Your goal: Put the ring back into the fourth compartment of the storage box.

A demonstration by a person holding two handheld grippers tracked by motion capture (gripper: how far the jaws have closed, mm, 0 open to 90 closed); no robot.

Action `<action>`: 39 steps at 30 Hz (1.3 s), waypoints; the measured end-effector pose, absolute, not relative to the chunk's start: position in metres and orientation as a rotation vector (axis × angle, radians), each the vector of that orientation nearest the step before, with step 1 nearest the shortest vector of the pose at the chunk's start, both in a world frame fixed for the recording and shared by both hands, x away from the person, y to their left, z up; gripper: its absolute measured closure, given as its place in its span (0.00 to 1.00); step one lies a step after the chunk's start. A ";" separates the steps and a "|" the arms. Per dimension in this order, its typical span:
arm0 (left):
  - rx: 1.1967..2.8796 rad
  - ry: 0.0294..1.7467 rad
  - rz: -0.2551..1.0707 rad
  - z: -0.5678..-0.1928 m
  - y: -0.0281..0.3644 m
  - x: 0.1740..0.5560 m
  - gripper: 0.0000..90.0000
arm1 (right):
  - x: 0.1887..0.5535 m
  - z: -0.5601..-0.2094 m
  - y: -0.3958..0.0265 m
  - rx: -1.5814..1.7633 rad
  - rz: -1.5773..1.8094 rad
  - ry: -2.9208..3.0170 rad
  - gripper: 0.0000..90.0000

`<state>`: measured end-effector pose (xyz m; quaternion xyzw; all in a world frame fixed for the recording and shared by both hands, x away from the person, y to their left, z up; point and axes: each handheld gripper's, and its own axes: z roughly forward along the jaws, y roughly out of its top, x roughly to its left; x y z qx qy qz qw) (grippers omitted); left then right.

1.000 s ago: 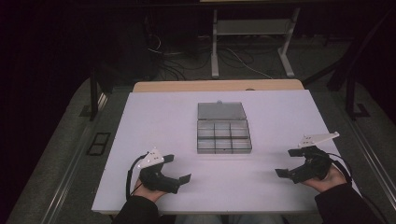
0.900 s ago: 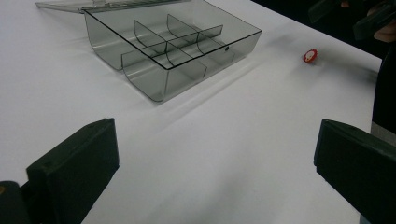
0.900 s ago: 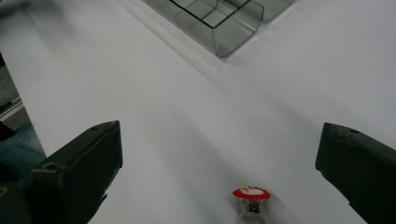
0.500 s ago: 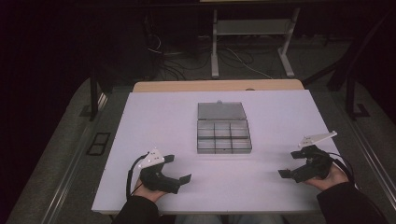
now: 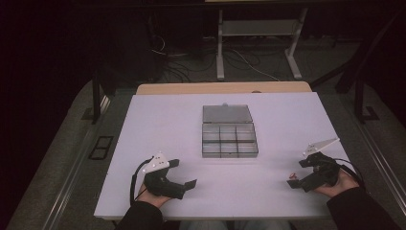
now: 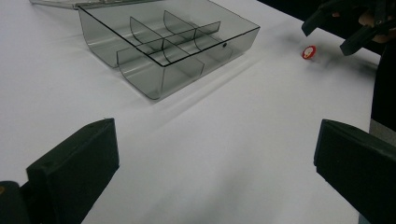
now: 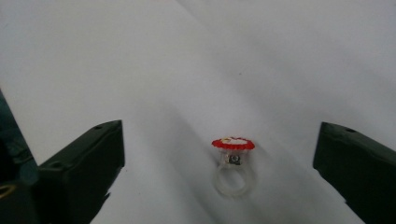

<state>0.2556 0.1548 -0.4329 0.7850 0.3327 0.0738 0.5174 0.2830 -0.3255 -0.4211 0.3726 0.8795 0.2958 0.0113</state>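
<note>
1. The right tool [image 5: 298, 180], at the lower right of the high view, has its jaws spread wide and holds nothing. In the right gripper view a small toy ring [image 7: 232, 164] with a red top and a clear band stands between the jaws, below the middle of the frame, touching neither.
2. The left tool [image 5: 184, 184], at the lower left of the high view, is also wide and empty, resting low over the white surface [image 5: 287, 124].
3. The clear compartment box [image 5: 229, 139] sits open at the centre, well apart from the ring.
4. Likely risks: the ring is light and stands on its band, so one jaw arriving first could tip or flick it away; the smooth band could squirt out of a hard squeeze.
</note>
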 end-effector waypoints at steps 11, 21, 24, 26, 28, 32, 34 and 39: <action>1.886 0.789 0.172 -0.433 0.153 0.255 0.00 | 0.283 -0.426 -0.326 1.150 0.864 2.762 0.07; 1.891 0.776 0.175 -0.432 0.152 0.254 0.00 | 0.282 -0.429 -0.328 1.133 0.863 2.777 0.25; 1.888 0.773 0.178 -0.432 0.152 0.254 0.00 | 0.281 -0.430 -0.328 1.127 0.852 2.781 0.27; 1.889 0.773 0.176 -0.432 0.152 0.254 0.00 | 0.281 -0.431 -0.327 1.123 0.853 2.786 0.29; 1.890 0.771 0.175 -0.432 0.151 0.254 0.00 | 0.281 -0.432 -0.327 1.122 0.849 2.790 0.29; 1.892 0.770 0.176 -0.432 0.151 0.254 0.00 | 0.280 -0.433 -0.326 1.114 0.846 2.784 0.33; 1.892 0.770 0.175 -0.432 0.151 0.254 0.00 | 0.280 -0.433 -0.326 1.110 0.848 2.778 0.36; 1.891 0.769 0.175 -0.433 0.151 0.254 0.00 | 0.280 -0.433 -0.326 1.117 0.845 2.760 0.43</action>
